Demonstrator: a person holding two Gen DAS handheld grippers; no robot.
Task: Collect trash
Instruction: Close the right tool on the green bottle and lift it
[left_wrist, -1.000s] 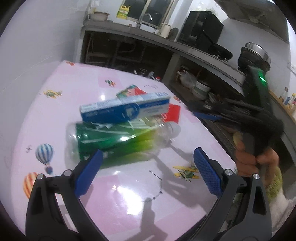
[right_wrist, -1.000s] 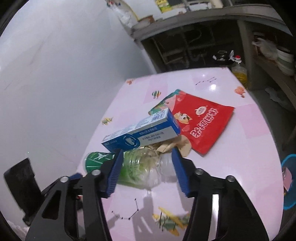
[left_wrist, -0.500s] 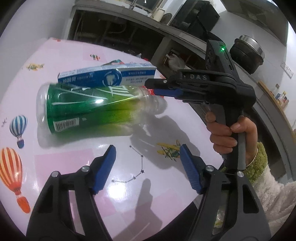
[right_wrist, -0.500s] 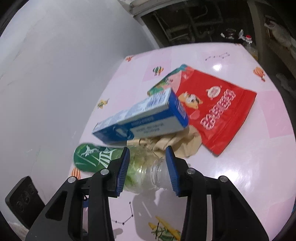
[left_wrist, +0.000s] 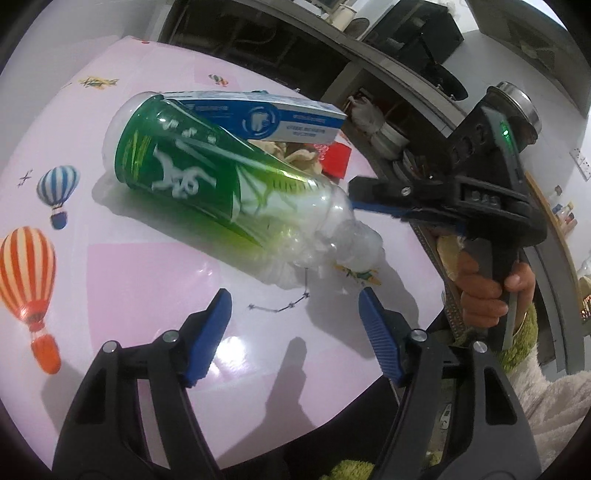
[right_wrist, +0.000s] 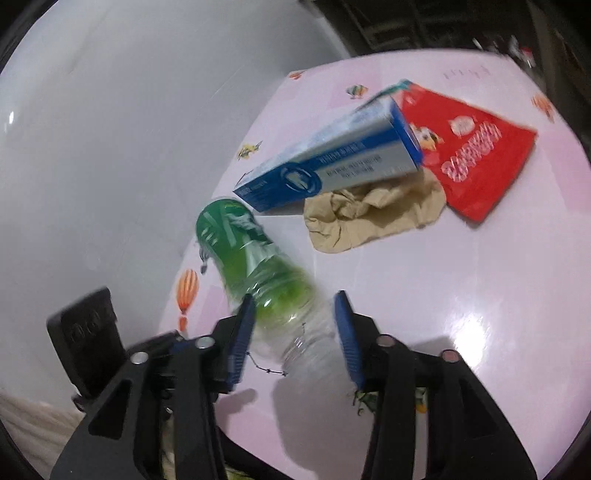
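Bottle: the green-labelled plastic bottle (right_wrist: 255, 266) lies on its side on the pink worktop (right_wrist: 424, 295), near the edge closest to the person; its clear neck end points toward the right tongs and its base points away, toward the wall.
Key relation: the bottle's long axis runs nearly in line with the right tongs (right_wrist: 295, 328), so the neck end sits between their two blue pads; from the left wrist view the same bottle (left_wrist: 221, 184) lies crosswise ahead, neck to the right.
Right tongs: partly open, one pad on each side of the clear neck end; the left pad looks to be touching the bottle, the right pad stands a little apart. I judge the grip is not yet made.
Left tongs: the left tongs (left_wrist: 295, 328) are wide open and hold nothing, just short of the bottle's neck end above bare worktop.
Nearer arm: the right, already straddling the bottle.
Neighbours: a blue and white carton (right_wrist: 332, 170) lies just beyond the bottle's base, one end propped on a crumpled brown paper (right_wrist: 373, 218); a red snack bag (right_wrist: 476, 155) lies flat beyond those.
In the way: nothing stands between the pads and the neck. The carton's near corner is close to the bottle's base, so lifting the bottle might nudge it.
Risk: the clear end looks thin and crumpled, so it may buckle or slip when squeezed.
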